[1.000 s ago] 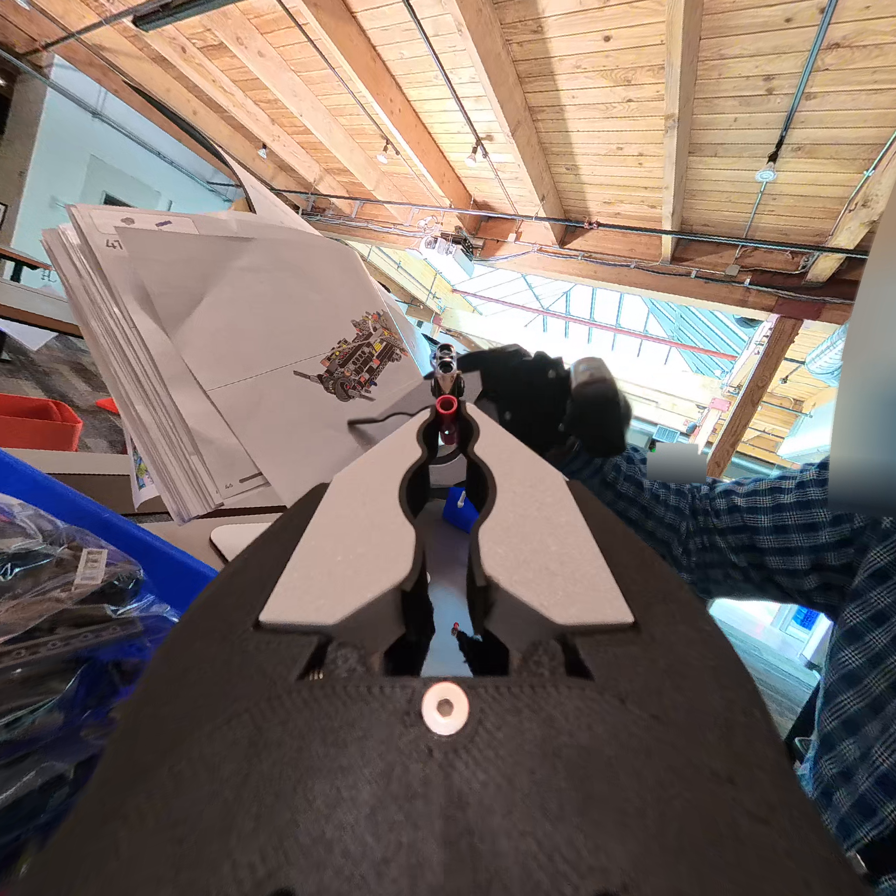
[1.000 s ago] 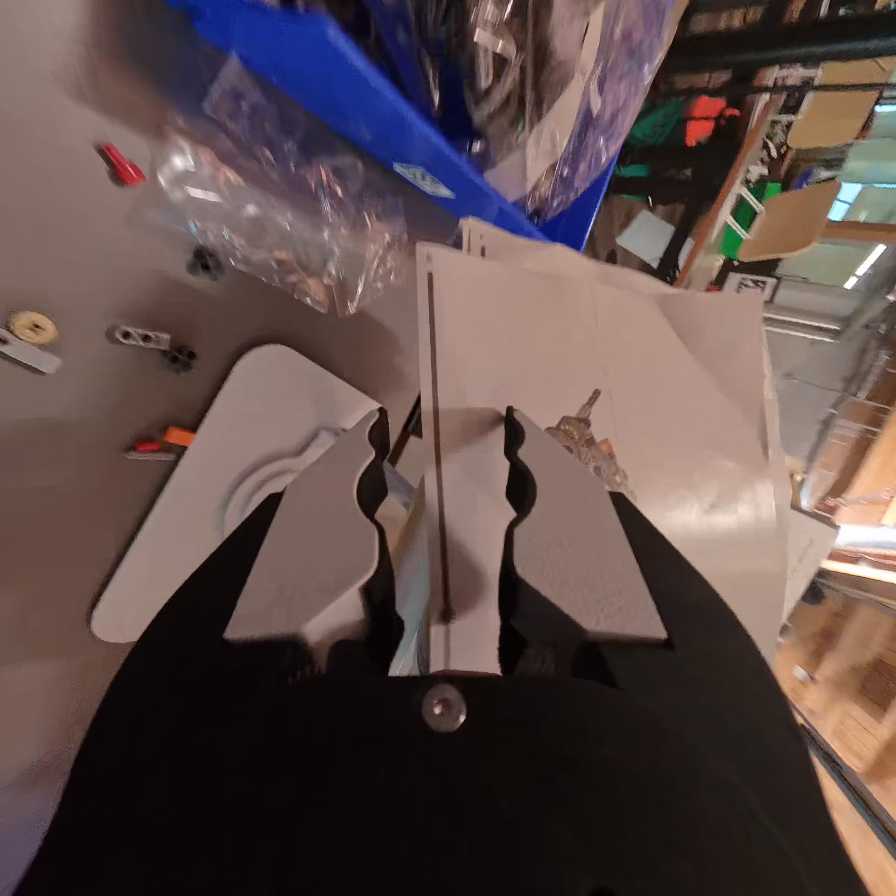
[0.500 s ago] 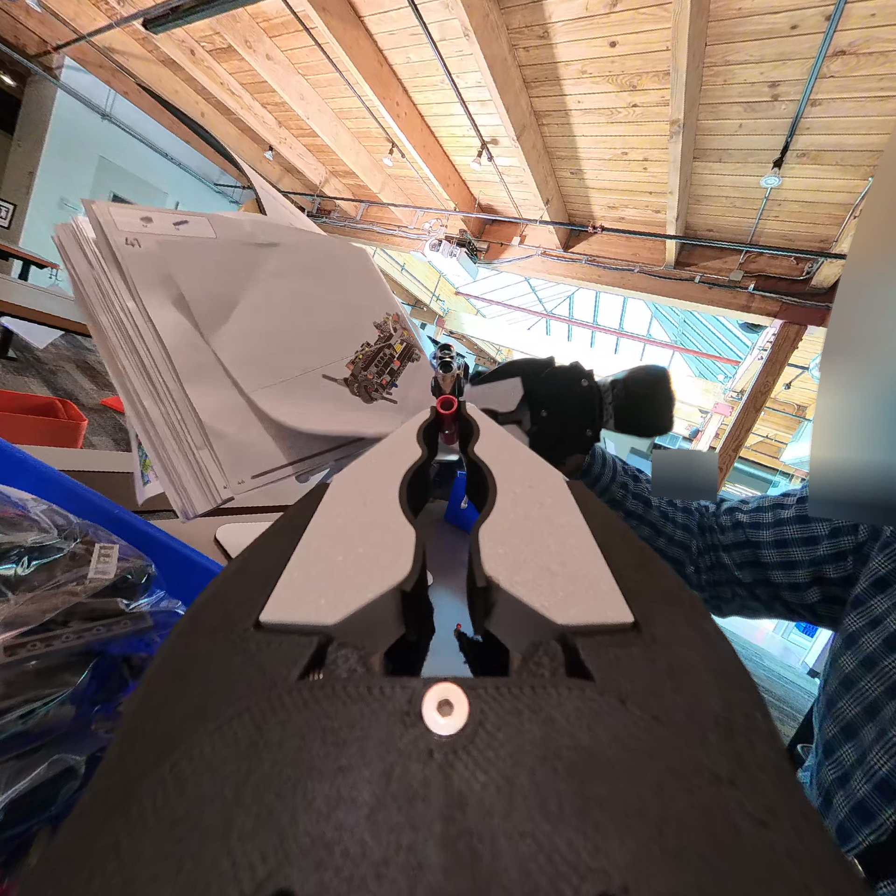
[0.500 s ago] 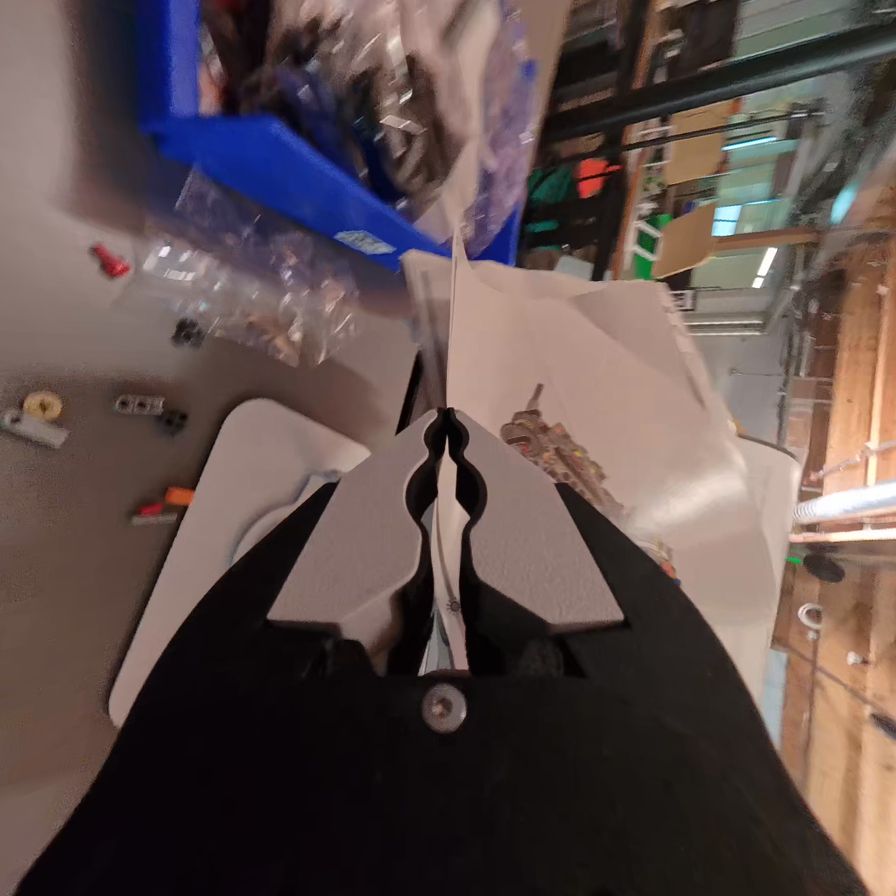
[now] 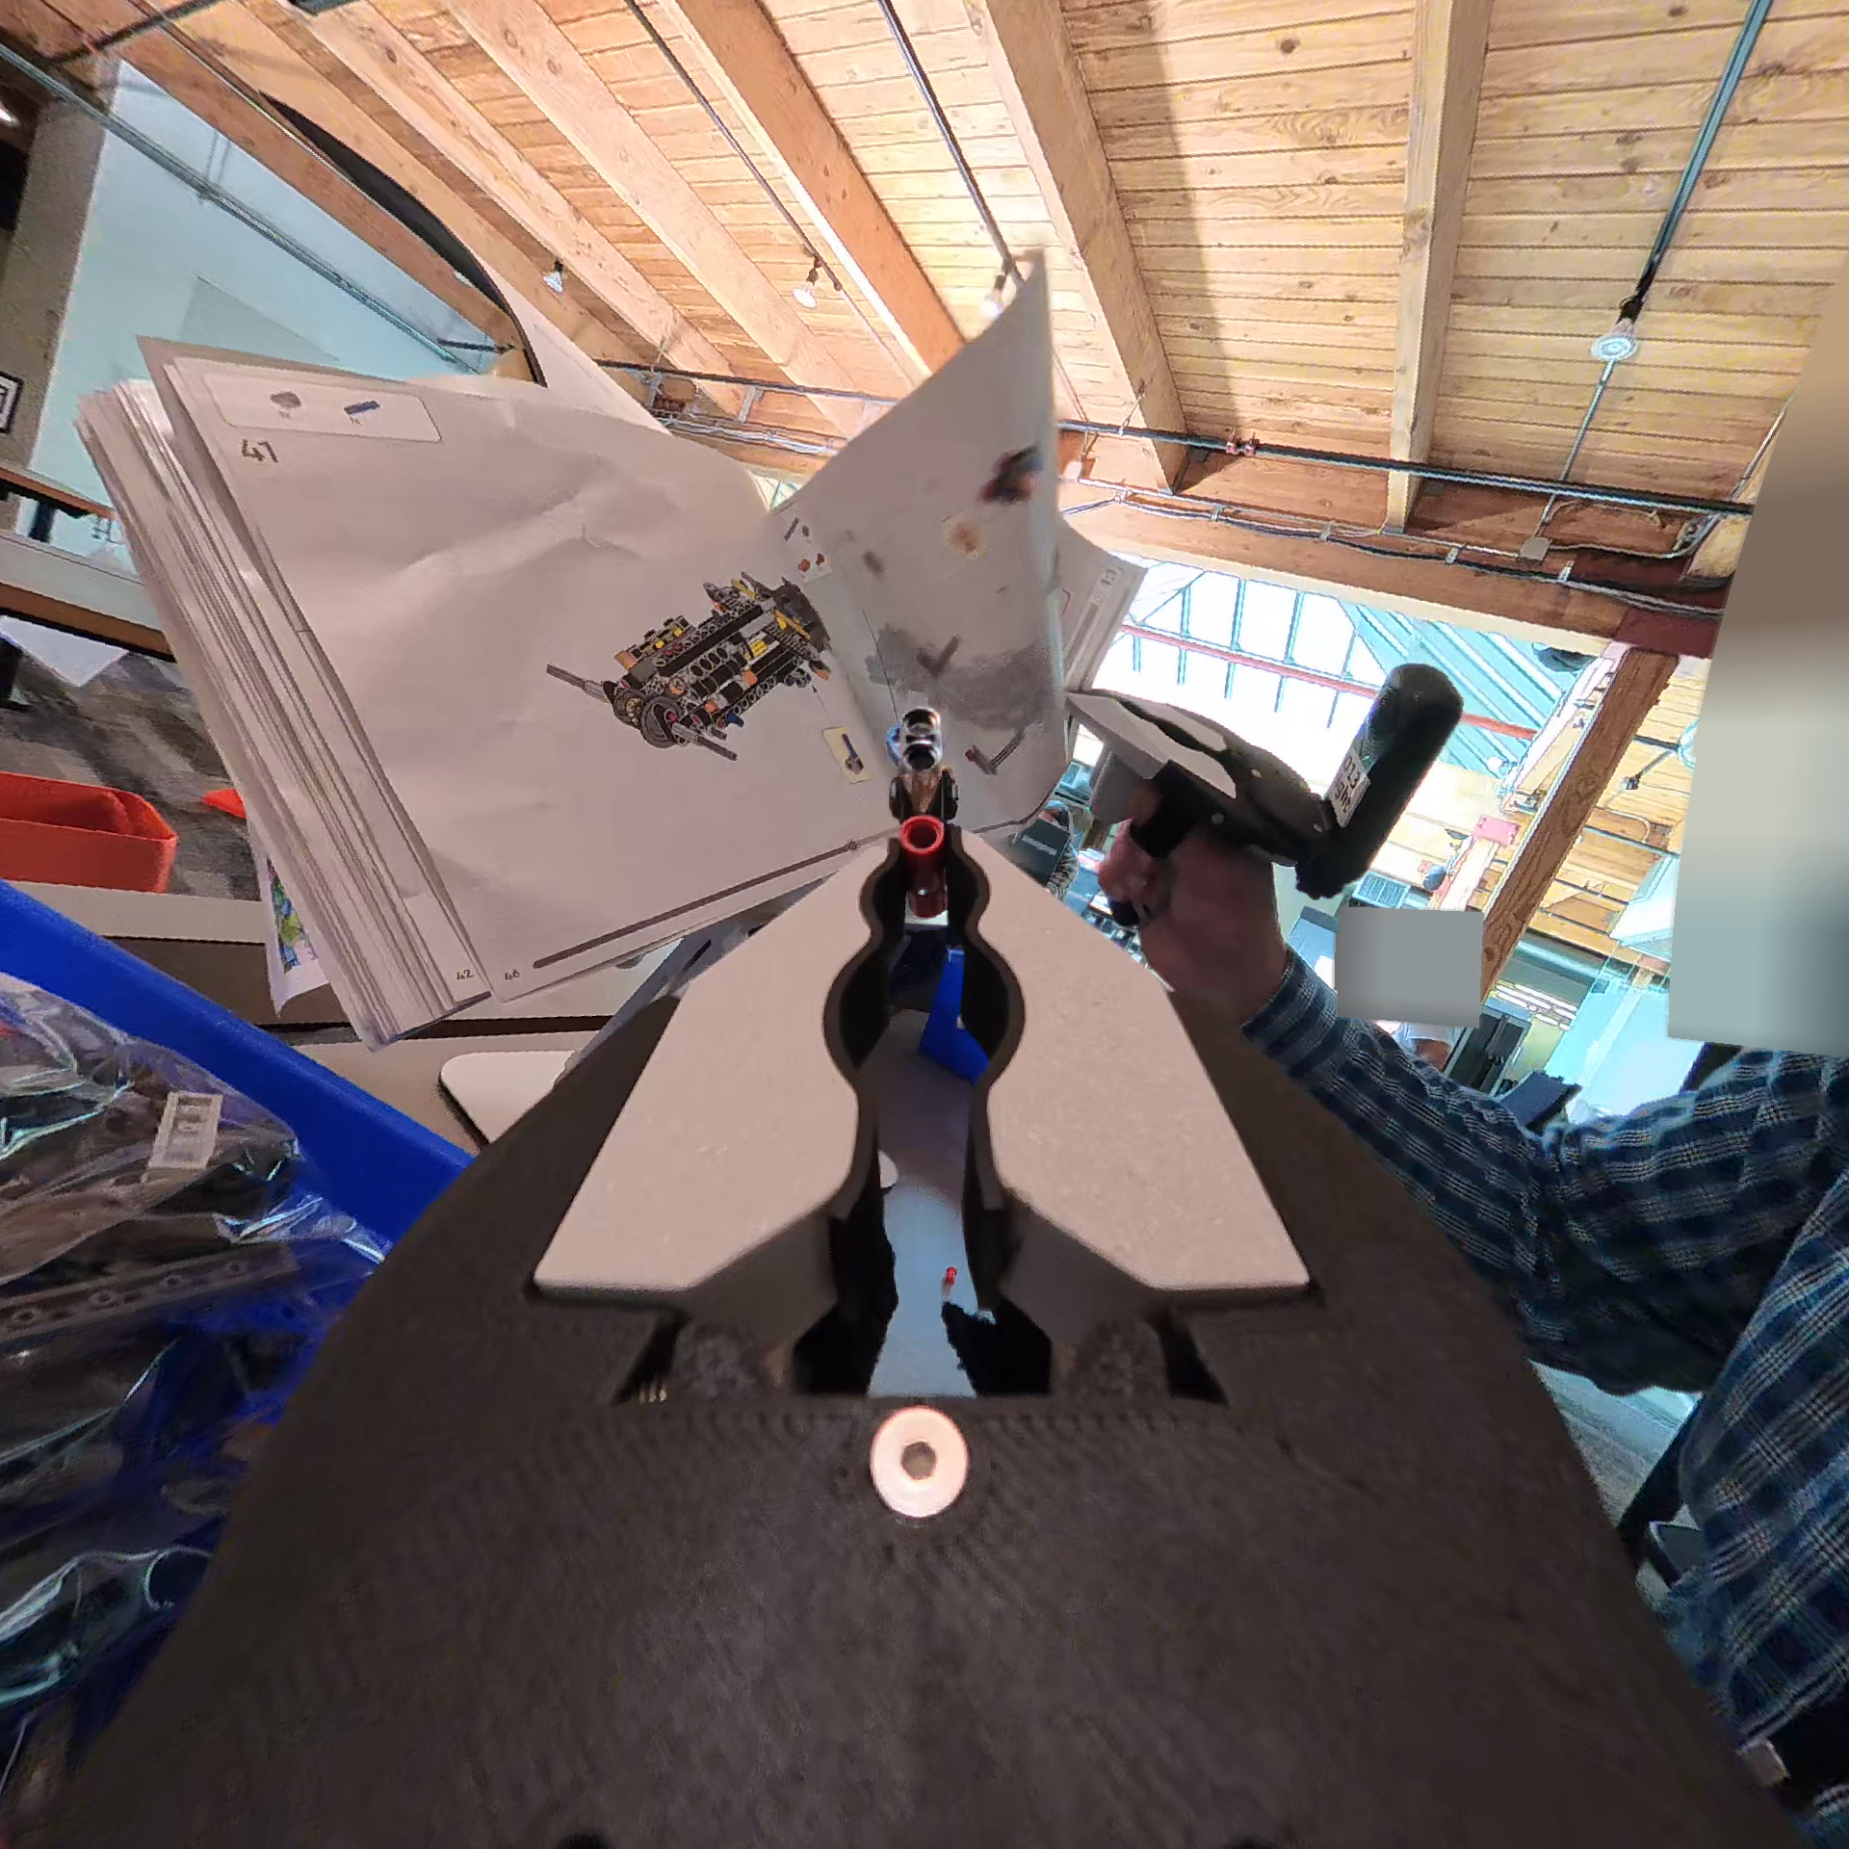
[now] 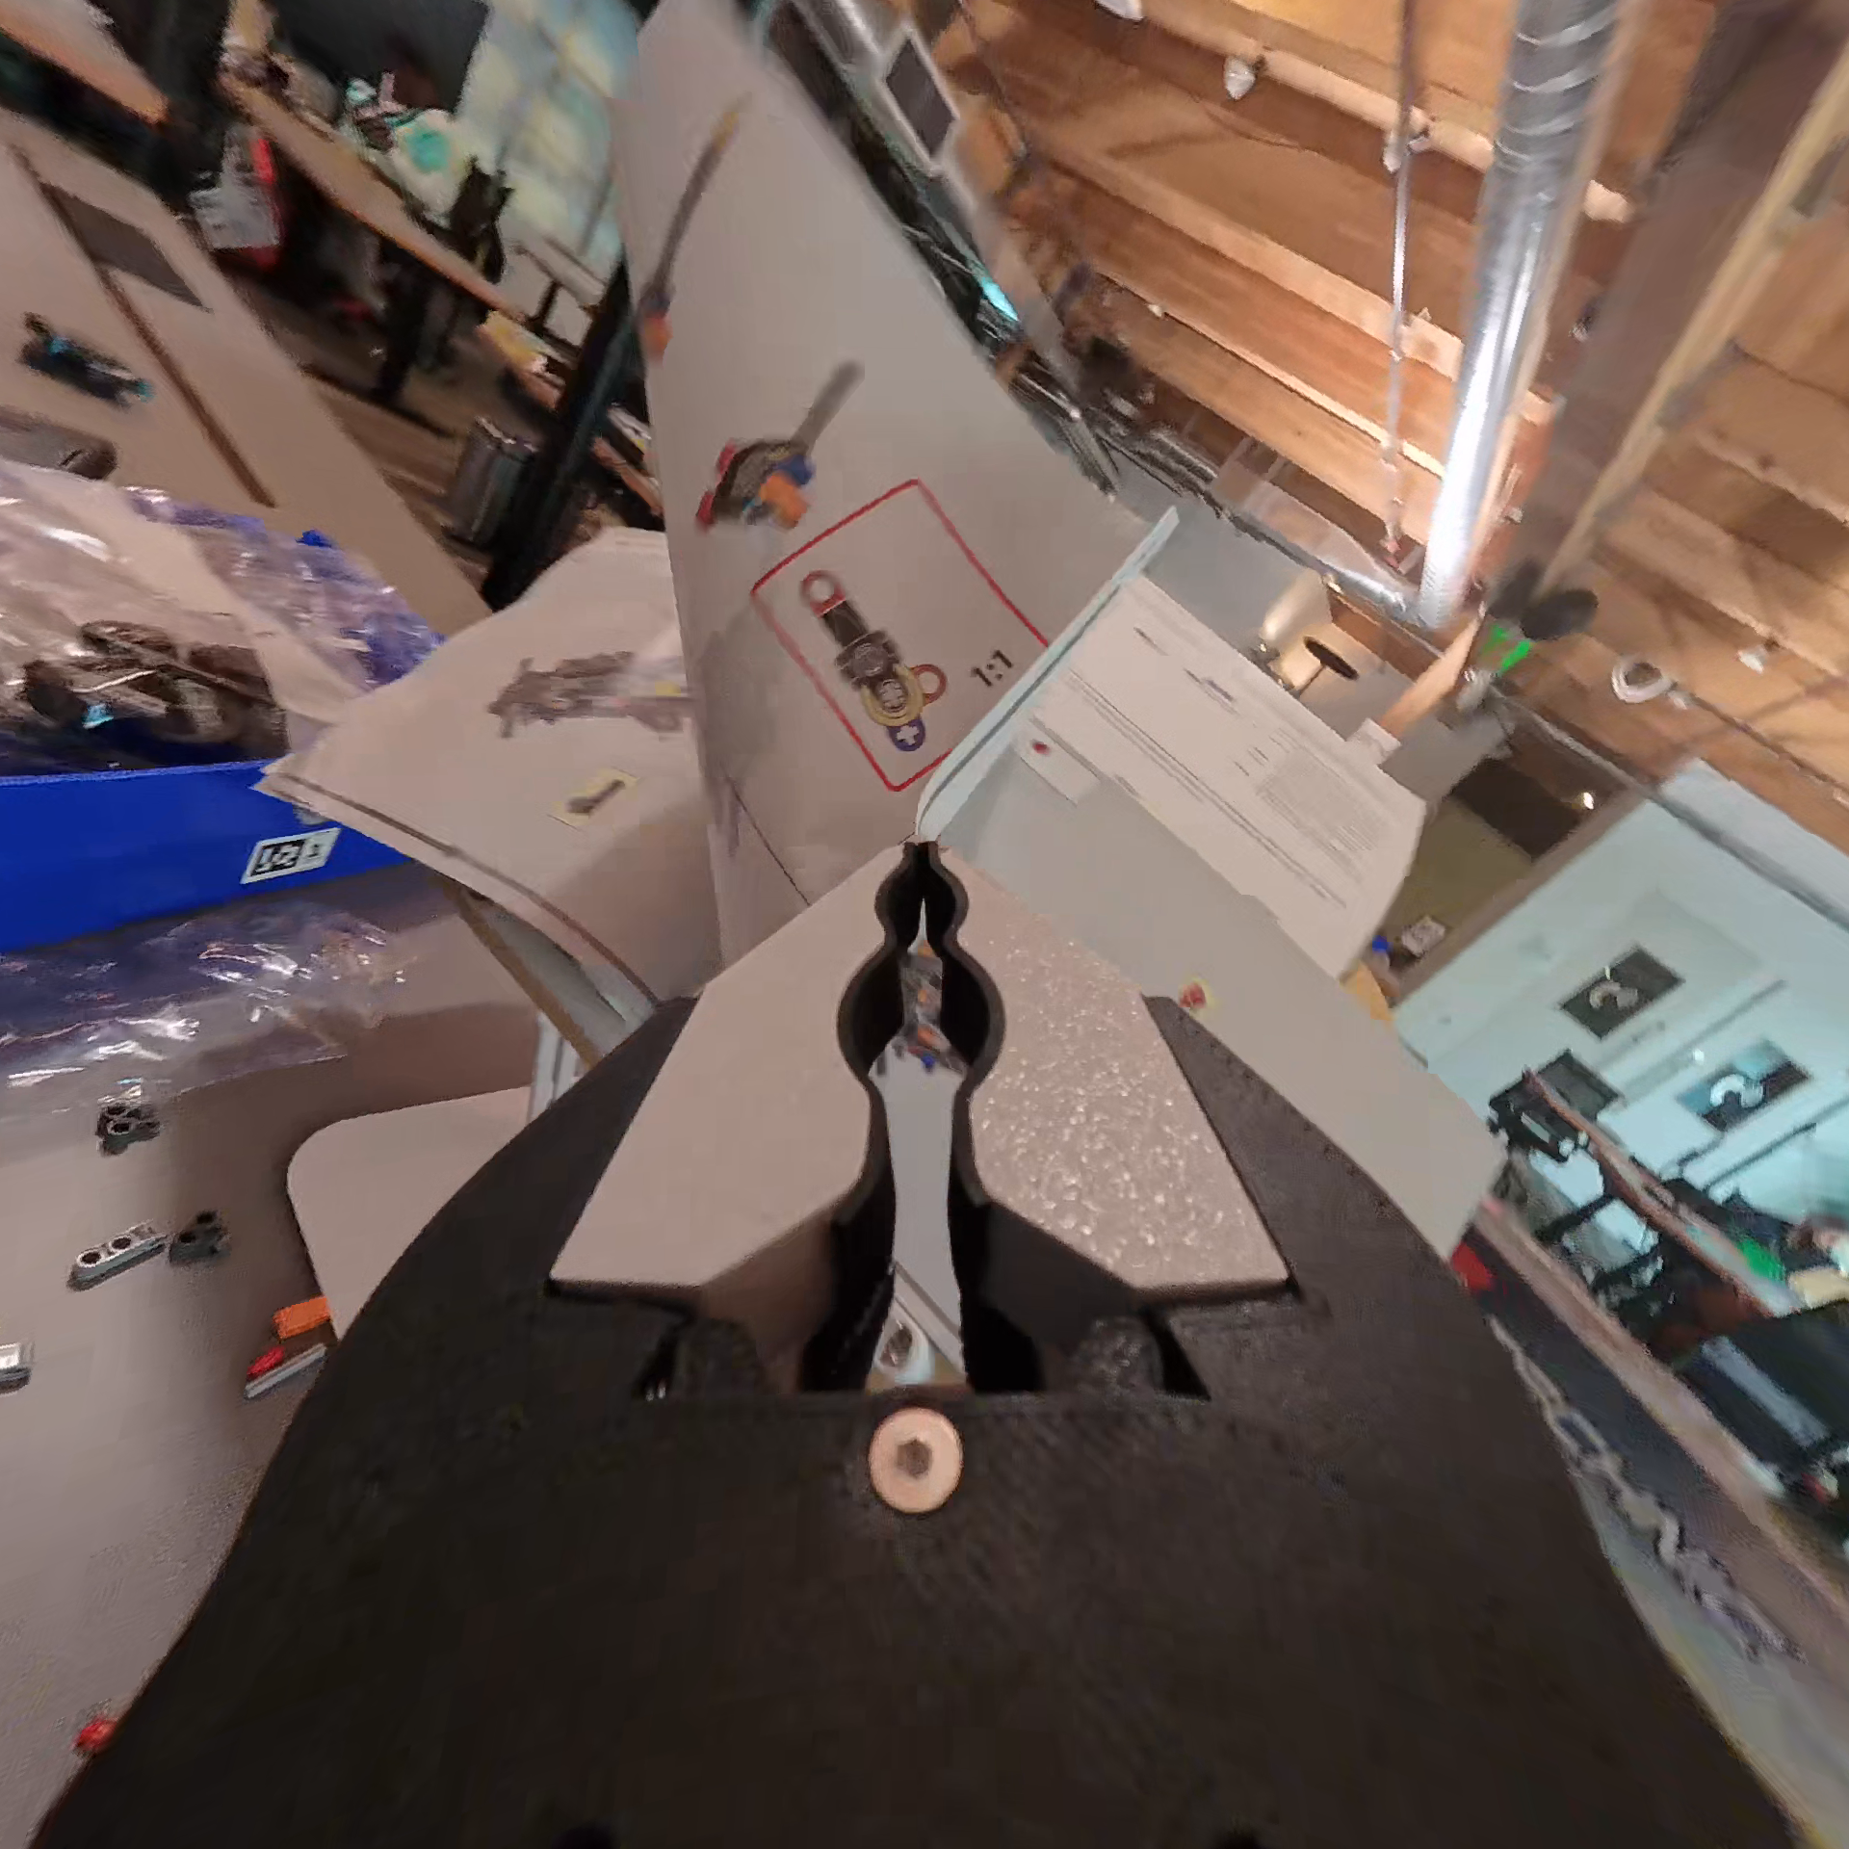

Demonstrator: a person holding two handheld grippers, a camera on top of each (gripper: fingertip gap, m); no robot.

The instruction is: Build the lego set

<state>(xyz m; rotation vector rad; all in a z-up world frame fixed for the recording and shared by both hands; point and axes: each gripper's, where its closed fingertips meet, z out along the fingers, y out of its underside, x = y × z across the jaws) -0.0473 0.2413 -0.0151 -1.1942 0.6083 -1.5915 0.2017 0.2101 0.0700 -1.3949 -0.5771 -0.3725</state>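
Observation:
My left gripper [image 5: 922,852] is shut on a small lego assembly [image 5: 921,745]. A red tube end sits at the fingertips, and a black and silver part sticks out above. The open instruction booklet [image 5: 560,640] stands tilted just behind it. My right gripper [image 6: 926,862] is shut on the lower edge of one booklet page [image 6: 800,400] and holds it lifted upright. In the left wrist view this raised page [image 5: 961,520] stands between the two booklet halves, with the right gripper [image 5: 1091,725] held by a hand at its right.
A blue bin [image 6: 120,850] with bags of parts is on the left, with clear bags in front. Loose small pieces [image 6: 120,1241] lie on the grey table. A white flat board [image 6: 400,1181] lies under the booklet. An orange bin [image 5: 80,830] is far left. A plaid sleeve [image 5: 1601,1201] is on the right. One gripper's finger ends stand about 25 cm off the other's.
My right gripper closed on a booklet page and swung it up and over. The page now stands upright. My left gripper has kept still with its assembly.

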